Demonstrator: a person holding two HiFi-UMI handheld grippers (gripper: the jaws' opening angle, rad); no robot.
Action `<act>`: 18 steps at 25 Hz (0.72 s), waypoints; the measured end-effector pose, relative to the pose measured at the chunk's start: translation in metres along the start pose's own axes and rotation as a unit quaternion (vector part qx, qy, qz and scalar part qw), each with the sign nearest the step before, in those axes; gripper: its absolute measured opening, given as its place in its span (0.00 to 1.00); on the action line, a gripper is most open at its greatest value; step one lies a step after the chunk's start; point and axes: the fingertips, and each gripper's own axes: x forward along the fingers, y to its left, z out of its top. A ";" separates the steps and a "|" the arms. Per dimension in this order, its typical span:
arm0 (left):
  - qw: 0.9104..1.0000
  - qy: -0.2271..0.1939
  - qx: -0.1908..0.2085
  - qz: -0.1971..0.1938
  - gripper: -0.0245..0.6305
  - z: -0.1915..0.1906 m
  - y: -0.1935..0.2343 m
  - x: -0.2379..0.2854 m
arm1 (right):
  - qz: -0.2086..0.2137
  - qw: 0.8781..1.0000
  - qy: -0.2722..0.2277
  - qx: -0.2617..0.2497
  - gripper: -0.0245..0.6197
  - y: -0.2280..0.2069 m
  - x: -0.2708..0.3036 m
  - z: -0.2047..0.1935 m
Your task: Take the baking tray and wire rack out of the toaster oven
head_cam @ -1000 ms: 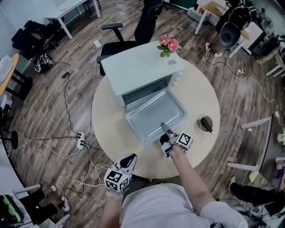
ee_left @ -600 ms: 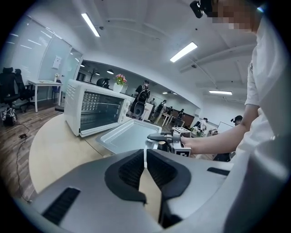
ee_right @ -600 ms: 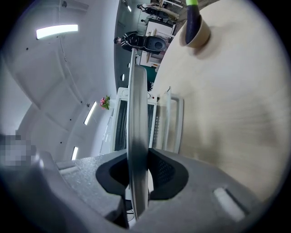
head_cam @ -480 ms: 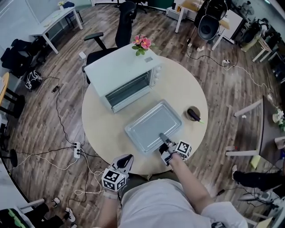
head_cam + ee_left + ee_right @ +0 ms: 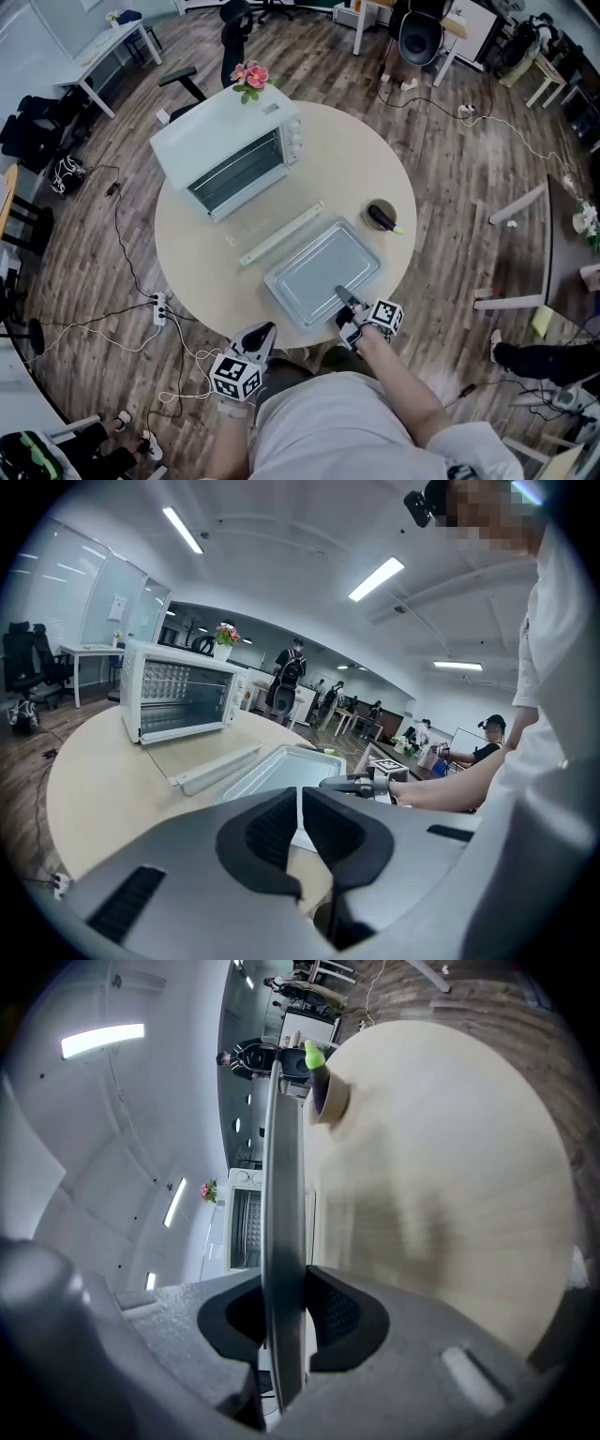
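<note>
I find no legible text, brand or number in any view. The toaster oven (image 5: 225,155) bears a small grey patch on top, too small to read. Cubes on my left claw (image 5: 265,331) and right claw (image 5: 343,293) show only square black-and-white markers.

Baking tray (image 5: 323,284): earlier sat at the toaster oven (image 5: 225,141) mouth, over its dropped door (image 5: 281,234). Now fully out, well apart from the oven. Right gripper (image 5: 345,296) drew away from the oven with it. Door now uncovered.

Dull metal baking tray (image 5: 323,272), perhaps wooden table (image 5: 356,178)
</note>
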 end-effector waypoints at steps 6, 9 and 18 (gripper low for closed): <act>1.000 -0.002 -0.014 0.007 0.04 -0.018 -0.035 0.005 | -0.015 1.000 -0.002 0.013 0.14 -0.023 -0.034 0.017; 1.000 -0.001 -0.014 0.015 0.04 -0.027 -0.047 0.009 | -0.038 0.999 0.000 0.036 0.14 -0.037 -0.046 0.023; 0.999 -0.012 -0.019 0.049 0.04 -0.030 -0.059 0.008 | -0.057 0.997 0.020 0.045 0.15 -0.067 -0.044 0.056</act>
